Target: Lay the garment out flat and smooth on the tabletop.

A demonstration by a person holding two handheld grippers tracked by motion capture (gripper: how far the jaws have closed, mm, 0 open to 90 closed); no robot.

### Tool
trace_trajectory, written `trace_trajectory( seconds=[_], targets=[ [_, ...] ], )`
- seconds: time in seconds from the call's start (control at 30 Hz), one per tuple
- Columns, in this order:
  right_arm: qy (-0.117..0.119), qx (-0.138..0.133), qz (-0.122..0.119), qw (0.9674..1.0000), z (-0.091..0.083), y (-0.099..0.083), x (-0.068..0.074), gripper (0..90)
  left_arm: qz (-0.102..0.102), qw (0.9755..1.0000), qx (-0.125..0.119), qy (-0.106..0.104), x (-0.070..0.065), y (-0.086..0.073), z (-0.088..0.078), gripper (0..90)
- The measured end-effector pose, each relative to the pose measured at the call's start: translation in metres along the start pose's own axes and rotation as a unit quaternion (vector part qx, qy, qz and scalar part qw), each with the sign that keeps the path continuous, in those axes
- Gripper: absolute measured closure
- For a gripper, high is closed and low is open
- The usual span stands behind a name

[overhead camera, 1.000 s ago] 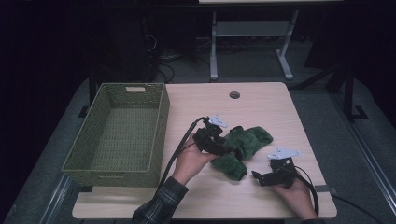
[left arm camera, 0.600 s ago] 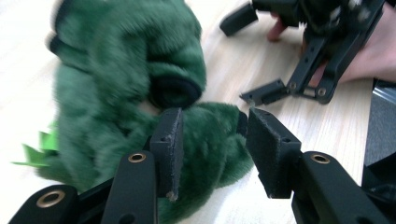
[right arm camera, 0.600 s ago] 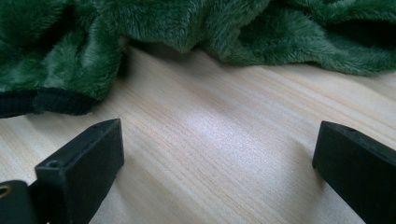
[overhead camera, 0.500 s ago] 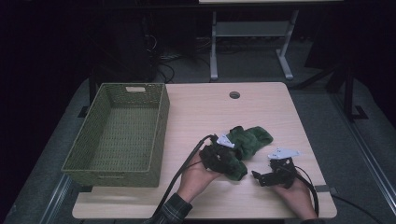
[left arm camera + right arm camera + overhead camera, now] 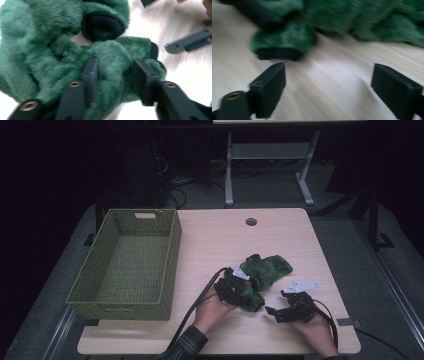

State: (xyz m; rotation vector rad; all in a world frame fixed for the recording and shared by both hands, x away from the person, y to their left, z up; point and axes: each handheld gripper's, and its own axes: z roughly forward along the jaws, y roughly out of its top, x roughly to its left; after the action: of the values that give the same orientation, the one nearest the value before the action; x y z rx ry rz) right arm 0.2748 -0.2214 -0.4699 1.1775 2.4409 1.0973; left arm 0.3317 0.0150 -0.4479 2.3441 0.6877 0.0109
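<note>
Fuzzy green garment (image 5: 62,50), dark ribbed cuffs; left gripper (image 5: 113,72) closing, pinching fold; right gripper (image 5: 328,82) unclenched, narrowing.

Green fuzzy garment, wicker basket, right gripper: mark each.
green fuzzy garment (image 5: 50,50), left gripper view, on its plush body.
wicker basket (image 5: 170,257), high view, on its right wall.
right gripper (image 5: 328,85), right gripper view, midway between its open fingertips.

Dim lab or workshop: bare wooden table (image 5: 280,245), floor cables (image 5: 185,185), metal stand (image 5: 270,155) behind.
</note>
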Motion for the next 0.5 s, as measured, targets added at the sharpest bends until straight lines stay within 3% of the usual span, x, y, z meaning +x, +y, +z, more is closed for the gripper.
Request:
trace_trajectory(
  seconds=[0.07,0.13,0.23,0.3,0.5],
  targets=[
    [0.015,0.0,0.0,0.9999,0.001,0.002,0.005,15.9,0.002,1.0,0.007,-0.004,0.004,0.0,-0.001,72.3],
    [0.043,-0.01,0.003,0.999,0.001,0.006,0.012,20.3,-0.004,1.0,0.005,-0.007,0.006,0.0,0.0,76.0],
    [0.058,-0.015,0.006,0.9982,0.003,0.008,0.014,22.0,-0.007,0.9999,0.008,-0.01,0.006,0.0,0.0,77.6],
    [0.063,-0.012,0.009,0.9979,0.006,0.01,0.017,22.5,-0.01,0.9999,0.007,-0.01,0.006,0.0,0.001,78.3],
    [0.048,0.003,0.001,0.9989,0.021,0.014,0.024,28.6,-0.009,0.9999,0.01,-0.01,0.007,0.0,0.001,79.0]
  ],
)
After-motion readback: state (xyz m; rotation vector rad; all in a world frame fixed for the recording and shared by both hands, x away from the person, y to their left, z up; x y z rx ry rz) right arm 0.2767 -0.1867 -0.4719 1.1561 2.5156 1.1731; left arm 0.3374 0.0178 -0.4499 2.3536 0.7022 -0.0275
